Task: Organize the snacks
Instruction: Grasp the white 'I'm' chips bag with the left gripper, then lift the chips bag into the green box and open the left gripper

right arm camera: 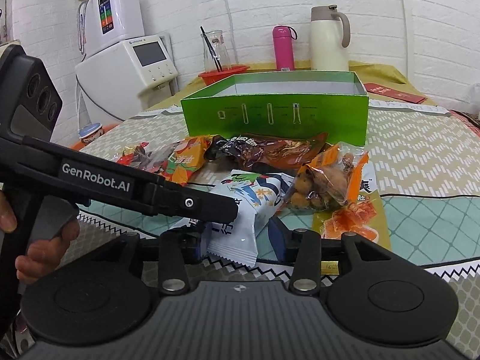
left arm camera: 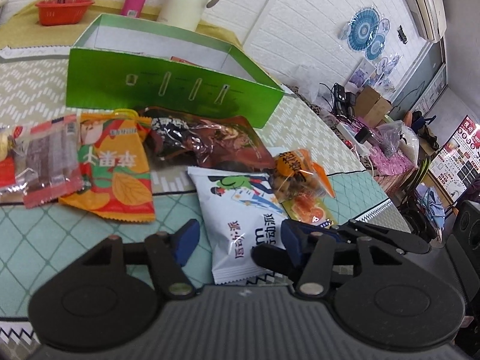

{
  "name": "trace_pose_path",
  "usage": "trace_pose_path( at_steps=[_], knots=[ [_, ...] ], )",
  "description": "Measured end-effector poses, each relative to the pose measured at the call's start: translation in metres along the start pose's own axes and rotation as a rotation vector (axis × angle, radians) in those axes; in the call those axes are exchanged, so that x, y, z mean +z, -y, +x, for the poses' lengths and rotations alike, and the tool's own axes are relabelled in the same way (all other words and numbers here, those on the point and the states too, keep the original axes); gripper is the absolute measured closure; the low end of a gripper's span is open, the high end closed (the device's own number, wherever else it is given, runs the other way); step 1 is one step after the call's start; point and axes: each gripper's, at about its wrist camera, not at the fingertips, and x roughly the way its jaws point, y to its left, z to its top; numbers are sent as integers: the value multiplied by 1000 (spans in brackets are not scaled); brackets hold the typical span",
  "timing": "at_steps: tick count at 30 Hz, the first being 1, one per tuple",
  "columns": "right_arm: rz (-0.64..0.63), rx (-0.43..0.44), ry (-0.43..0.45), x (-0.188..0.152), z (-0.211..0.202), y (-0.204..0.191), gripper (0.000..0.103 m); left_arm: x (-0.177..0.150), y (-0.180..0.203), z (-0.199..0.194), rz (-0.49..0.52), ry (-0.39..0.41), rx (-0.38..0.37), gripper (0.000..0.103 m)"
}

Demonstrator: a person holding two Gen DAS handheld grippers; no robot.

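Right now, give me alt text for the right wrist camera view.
The right gripper sits open around a white snack packet on the table, the left gripper reaching in from the left. Behind it lie more snack bags and an open green box.

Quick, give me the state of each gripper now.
Left gripper: open, jaws either side of the white snack packet, not pressing it.
Right gripper: open, the same white snack packet between its fingers, not clamped.
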Motion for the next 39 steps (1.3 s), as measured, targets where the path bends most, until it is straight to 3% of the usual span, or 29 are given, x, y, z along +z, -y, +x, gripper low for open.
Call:
trace_pose_path(
  at_steps=[4,7,12,17,19,22,28,39],
  knots=[
    [2,4,0,0,1,0,29,0,0,0,1,1,-3,47],
    [6,8,-6,-1,4,2,23,0,0,1,13,-5,-8,55],
    [11,29,-3,-2,8,2,21,1,2,3,35,-3,11,59],
    [-8,13,-4,-1,7,-2,31,0,5,1,46,13,49,71],
    [-15,11,-5,-1,5,-4,38,0,6,-1,48,20,61,72],
    [-18,15,-5,-1,1,-5,58,-1,7,-6,48,33,74,74],
    [-19,20,20,2,-6,-9,70,0,11,-18,50,64,80,76],
    [-43,2,129,24,-23,-11,72,25,32,-38,91,154,65,77]
  ],
)
